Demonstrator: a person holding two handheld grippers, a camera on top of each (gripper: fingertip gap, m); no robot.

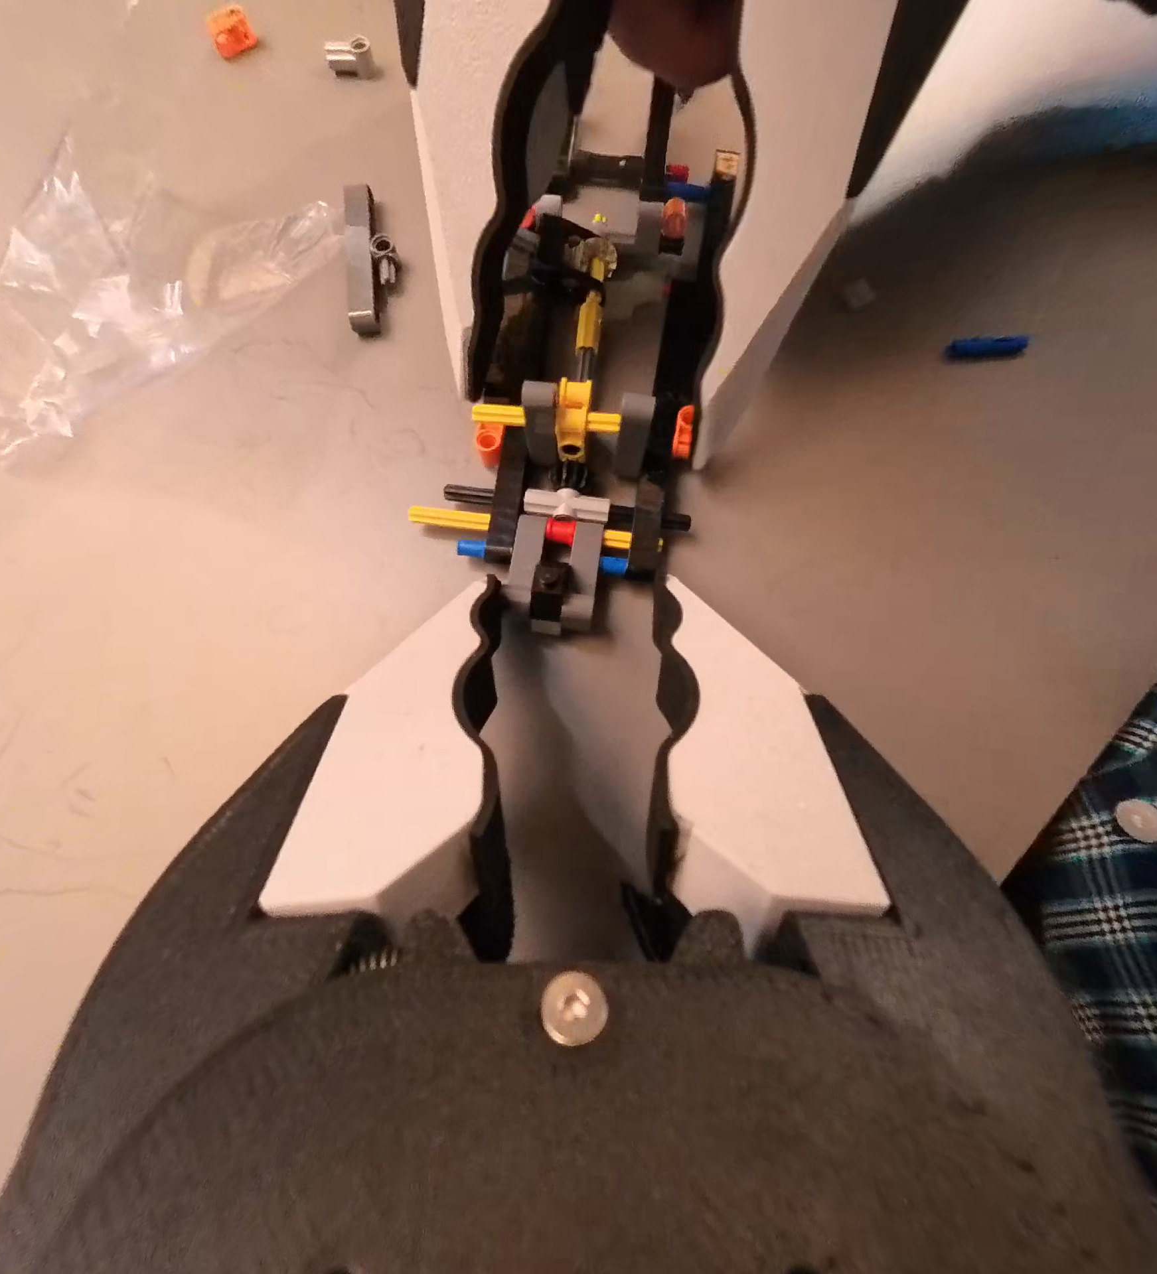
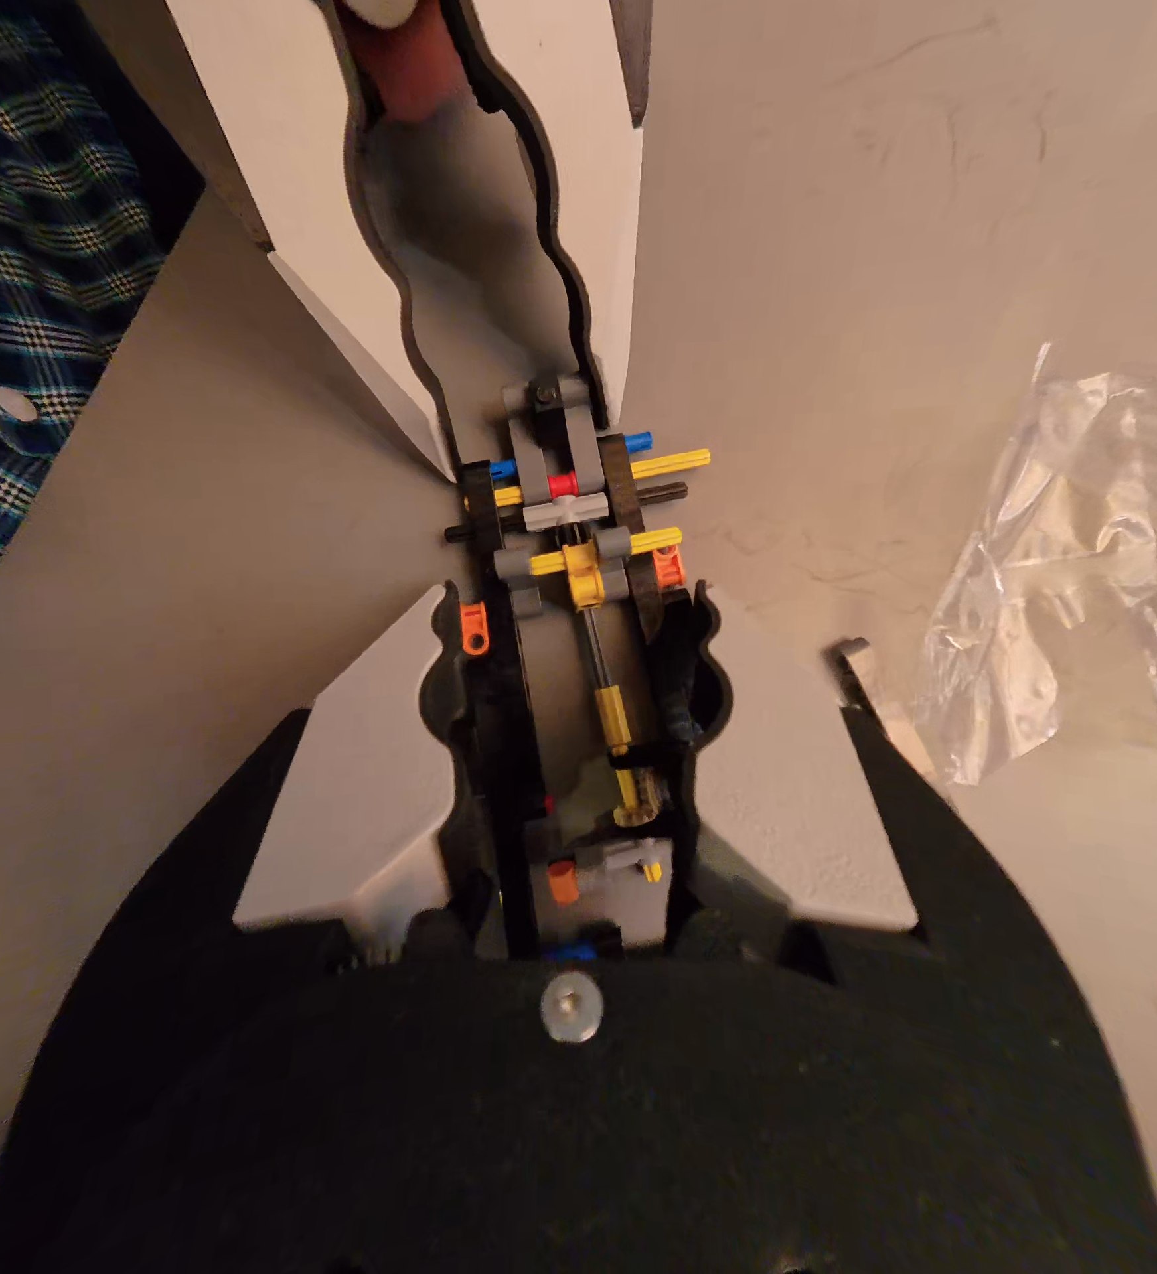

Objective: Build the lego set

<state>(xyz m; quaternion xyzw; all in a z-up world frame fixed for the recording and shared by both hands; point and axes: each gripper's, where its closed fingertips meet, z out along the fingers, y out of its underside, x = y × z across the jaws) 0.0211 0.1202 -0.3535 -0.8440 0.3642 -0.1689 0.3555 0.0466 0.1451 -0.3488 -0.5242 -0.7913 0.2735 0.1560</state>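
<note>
A long Technic lego chassis (image 1: pixel 575 441) of black beams with yellow, blue and black axles, grey connectors and orange pins lies lengthways between my two grippers, which face each other. My right gripper (image 2: pixel 575 600) is shut on the chassis (image 2: pixel 561 689), with the black side beams pressed against its pads. My left gripper (image 1: pixel 575 586) is open. Its tips flank the grey fork piece (image 1: pixel 555 593) at the chassis end nearest it. One tip sits close against the fork; a gap shows on the other side.
On the beige table (image 1: pixel 148 689) lie a clear plastic bag (image 1: pixel 113 289), a grey beam (image 1: pixel 363 258), an orange piece (image 1: pixel 232 31), a light grey connector (image 1: pixel 349 55) and a blue pin (image 1: pixel 986 347). A person's plaid shirt (image 1: pixel 1127 896) is at the table edge. One gripper's finger ends stand about 4 cm off the other's. My right gripper is the nearer one to the light grey connector (image 1: pixel 349 55): about 15 cm, against 20 cm.
</note>
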